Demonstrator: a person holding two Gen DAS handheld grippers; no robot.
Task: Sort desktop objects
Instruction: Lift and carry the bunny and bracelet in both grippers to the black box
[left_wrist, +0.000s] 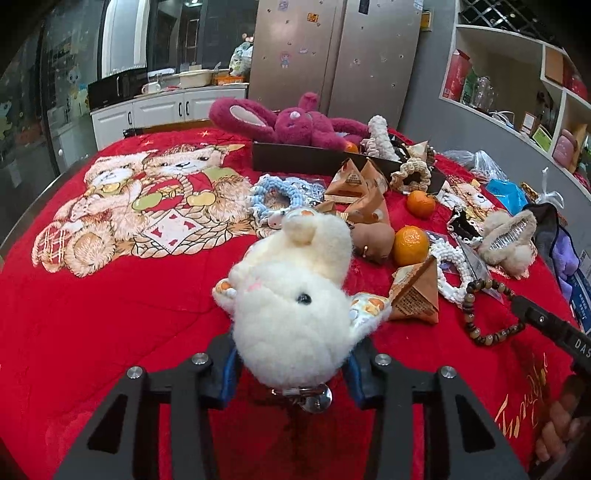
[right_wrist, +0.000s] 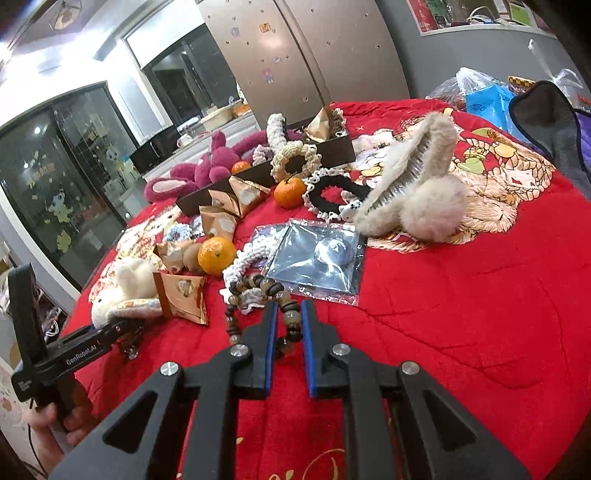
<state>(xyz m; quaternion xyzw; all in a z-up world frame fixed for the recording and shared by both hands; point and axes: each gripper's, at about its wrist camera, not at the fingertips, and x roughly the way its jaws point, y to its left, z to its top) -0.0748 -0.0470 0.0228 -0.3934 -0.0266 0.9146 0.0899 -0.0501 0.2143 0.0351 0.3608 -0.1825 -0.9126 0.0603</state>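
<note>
Red blanket on desk (left_wrist: 110, 314), cluttered. Left tongs (left_wrist: 291, 373) clamp white plush toy (left_wrist: 295, 306); right tongs (right_wrist: 289, 317) pinch bead bracelet (right_wrist: 258, 291). Pickup step; next needs lifting both toward box (left_wrist: 295, 158), upper centre.

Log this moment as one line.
left gripper: shut on white plush | right gripper: shut on bead bracelet | box: holds pink bunny

Home kitchen: steel double-door refrigerator (left_wrist: 334, 55), white cabinets (left_wrist: 162, 110) with microwave (left_wrist: 116, 88), wall shelving (left_wrist: 517, 81).
</note>
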